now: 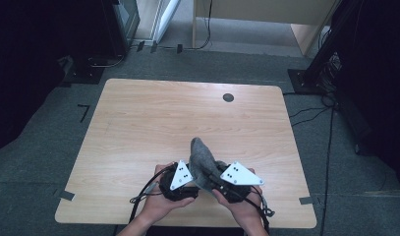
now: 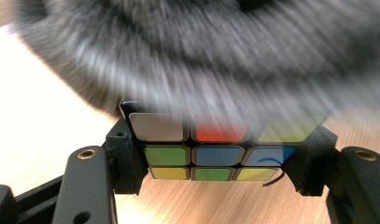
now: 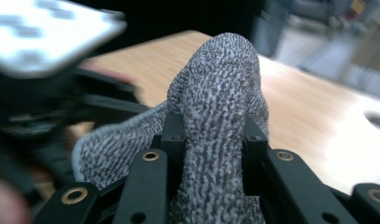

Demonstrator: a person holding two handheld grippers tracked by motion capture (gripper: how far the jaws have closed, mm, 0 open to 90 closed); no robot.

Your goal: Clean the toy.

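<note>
The light wooden bench (image 1: 138, 128) has rounded corners and a dark round hole (image 1: 228, 97) in its top toward one o'clock. Grey carpet floor (image 1: 50, 128) surrounds it. A black stand base (image 1: 305, 78) sits at two o'clock, with cables (image 1: 310, 113) trailing near it. At twelve o'clock a pale wooden cabinet (image 1: 266, 12) stands. Tape marks (image 1: 66, 195) lie at eight o'clock.

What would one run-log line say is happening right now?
left gripper: shut on puzzle cube | right gripper: shut on grey sock | sock draped over cube | wooden table
</note>
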